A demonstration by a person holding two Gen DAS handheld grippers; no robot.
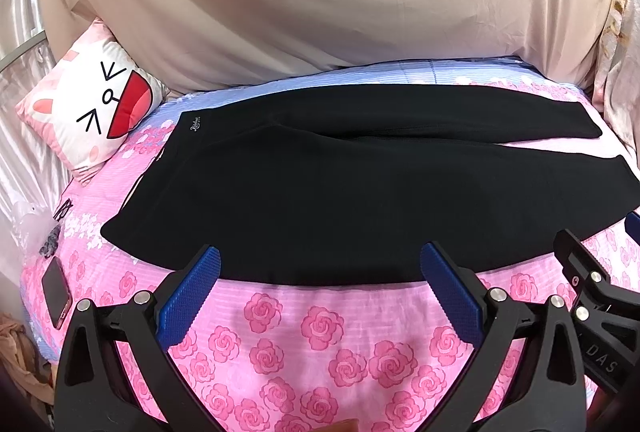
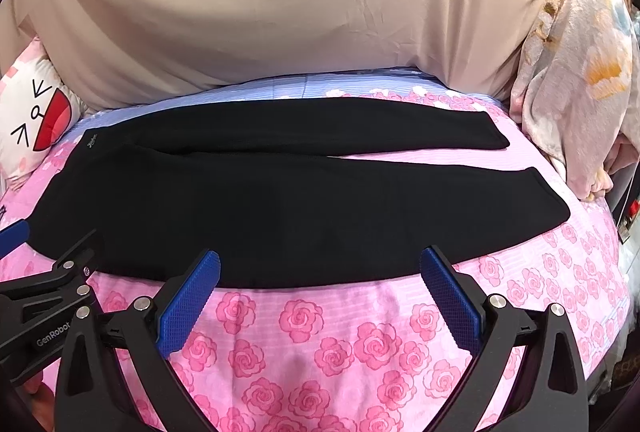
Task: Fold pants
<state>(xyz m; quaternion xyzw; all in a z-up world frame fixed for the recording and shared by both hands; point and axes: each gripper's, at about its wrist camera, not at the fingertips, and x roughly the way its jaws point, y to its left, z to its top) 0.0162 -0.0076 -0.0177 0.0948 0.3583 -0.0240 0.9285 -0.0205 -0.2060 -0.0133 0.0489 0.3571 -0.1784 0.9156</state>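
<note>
Black pants (image 1: 340,192) lie flat across the pink rose bedspread (image 1: 320,344), waistband at the left, both legs running right and slightly spread. They also show in the right wrist view (image 2: 280,200). My left gripper (image 1: 320,264) is open and empty, its blue fingertips at the pants' near edge. My right gripper (image 2: 320,264) is open and empty, at the near edge further right. The right gripper shows at the right of the left wrist view (image 1: 600,272). The left gripper shows at the left of the right wrist view (image 2: 48,264).
A cartoon-face pillow (image 1: 92,104) leans at the bed's left end. A beige sheet (image 1: 320,4) hangs behind the bed. A phone (image 1: 56,292) and small items lie at the left edge. A bundled floral blanket (image 2: 572,80) sits at the right end.
</note>
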